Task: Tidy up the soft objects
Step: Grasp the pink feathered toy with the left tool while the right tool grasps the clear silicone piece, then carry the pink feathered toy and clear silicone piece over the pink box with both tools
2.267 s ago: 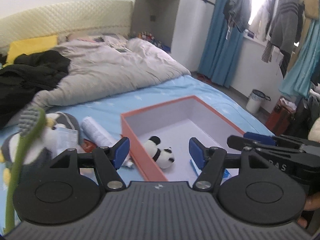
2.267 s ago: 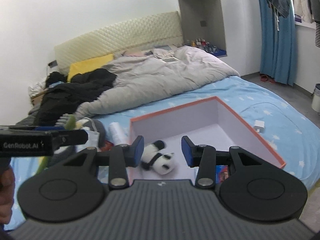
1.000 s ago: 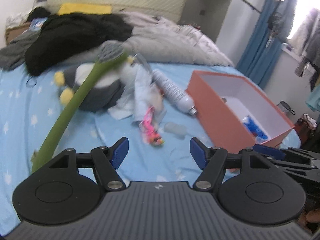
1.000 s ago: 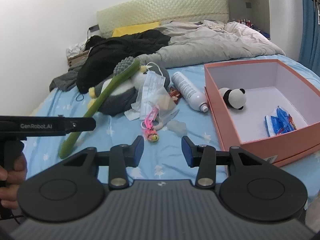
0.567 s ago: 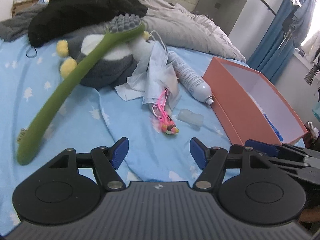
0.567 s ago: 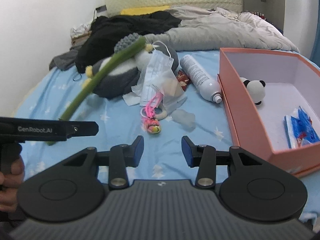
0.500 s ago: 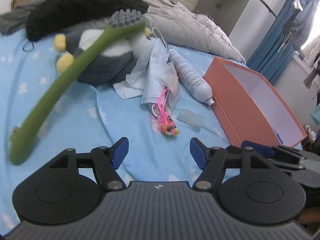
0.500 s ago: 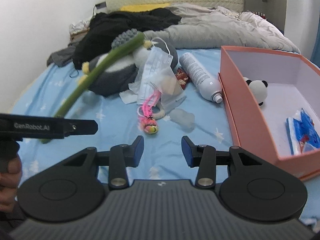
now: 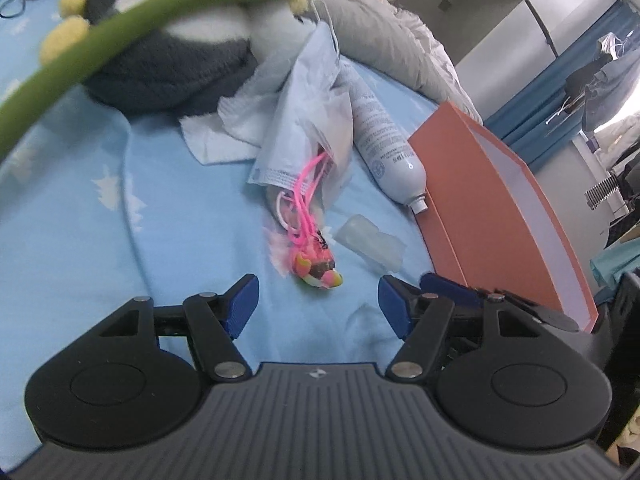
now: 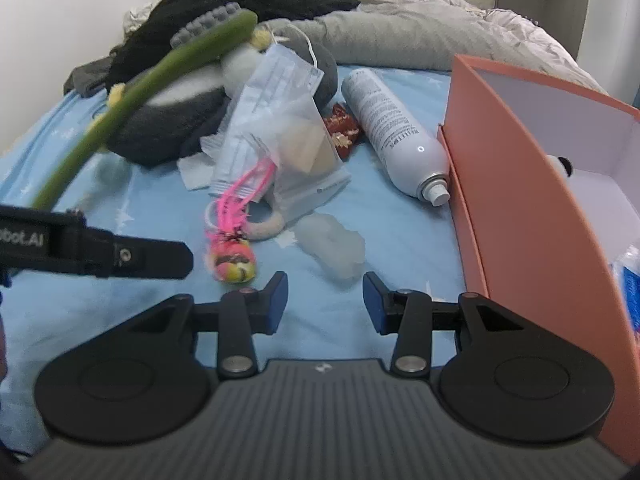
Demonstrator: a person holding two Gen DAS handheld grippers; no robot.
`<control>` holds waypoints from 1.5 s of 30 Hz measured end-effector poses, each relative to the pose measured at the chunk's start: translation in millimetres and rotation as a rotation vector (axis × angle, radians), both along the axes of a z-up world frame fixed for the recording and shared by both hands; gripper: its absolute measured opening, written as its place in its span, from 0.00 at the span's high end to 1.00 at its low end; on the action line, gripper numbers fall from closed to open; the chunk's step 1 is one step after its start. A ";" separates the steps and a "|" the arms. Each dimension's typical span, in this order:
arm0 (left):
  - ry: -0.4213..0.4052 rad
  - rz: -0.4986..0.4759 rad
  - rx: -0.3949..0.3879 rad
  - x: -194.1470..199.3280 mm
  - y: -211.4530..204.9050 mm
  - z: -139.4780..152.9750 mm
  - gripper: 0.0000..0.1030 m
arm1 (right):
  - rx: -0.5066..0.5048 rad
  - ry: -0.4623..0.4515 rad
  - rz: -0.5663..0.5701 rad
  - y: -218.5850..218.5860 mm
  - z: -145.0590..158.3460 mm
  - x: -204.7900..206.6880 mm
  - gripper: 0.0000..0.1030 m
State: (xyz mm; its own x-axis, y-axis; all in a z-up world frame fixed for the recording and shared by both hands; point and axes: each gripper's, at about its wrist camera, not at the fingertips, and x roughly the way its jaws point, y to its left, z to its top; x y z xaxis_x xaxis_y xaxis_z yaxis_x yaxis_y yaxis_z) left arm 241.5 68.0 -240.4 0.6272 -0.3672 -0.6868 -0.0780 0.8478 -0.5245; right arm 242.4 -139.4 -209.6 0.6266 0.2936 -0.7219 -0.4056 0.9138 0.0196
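So far only 1 panda sits in the box, while the pink toy and penguin lie beside it, both grippers open and empty.

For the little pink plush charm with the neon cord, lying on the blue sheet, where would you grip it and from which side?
Probably the rounded plush body of the pink charm, taken from above with the left gripper, whose open jaws already frame it. The body is the only compact, bulky part; the pink cord is thin and runs up under the face mask, so pulling there could drag the mask along.
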 end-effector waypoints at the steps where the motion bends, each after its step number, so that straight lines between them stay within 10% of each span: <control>1: 0.002 0.001 -0.001 4.2 -1.2 -2.4 0.31 | -0.004 -0.004 0.001 0.5 -2.7 3.2 0.57; 9: 0.034 0.006 -0.074 27.4 -0.1 -20.1 0.44 | -0.015 0.001 0.008 2.1 -21.5 25.4 0.57; 25: 0.047 0.025 0.029 46.0 -17.9 -29.4 0.68 | 0.028 -0.009 0.044 7.7 -33.1 40.8 0.70; 45: 0.000 0.031 0.104 -11.4 -15.1 -1.2 0.68 | 0.099 0.048 -0.019 -6.6 -8.4 -15.0 0.81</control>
State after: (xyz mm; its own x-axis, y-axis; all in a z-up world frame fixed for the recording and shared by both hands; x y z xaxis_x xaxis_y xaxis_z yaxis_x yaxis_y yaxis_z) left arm 230.1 53.0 -241.5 0.6373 -0.2747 -0.7200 -0.1047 0.8948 -0.4340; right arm 227.4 -146.1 -218.1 0.5978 0.3534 -0.7196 -0.3851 0.9138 0.1289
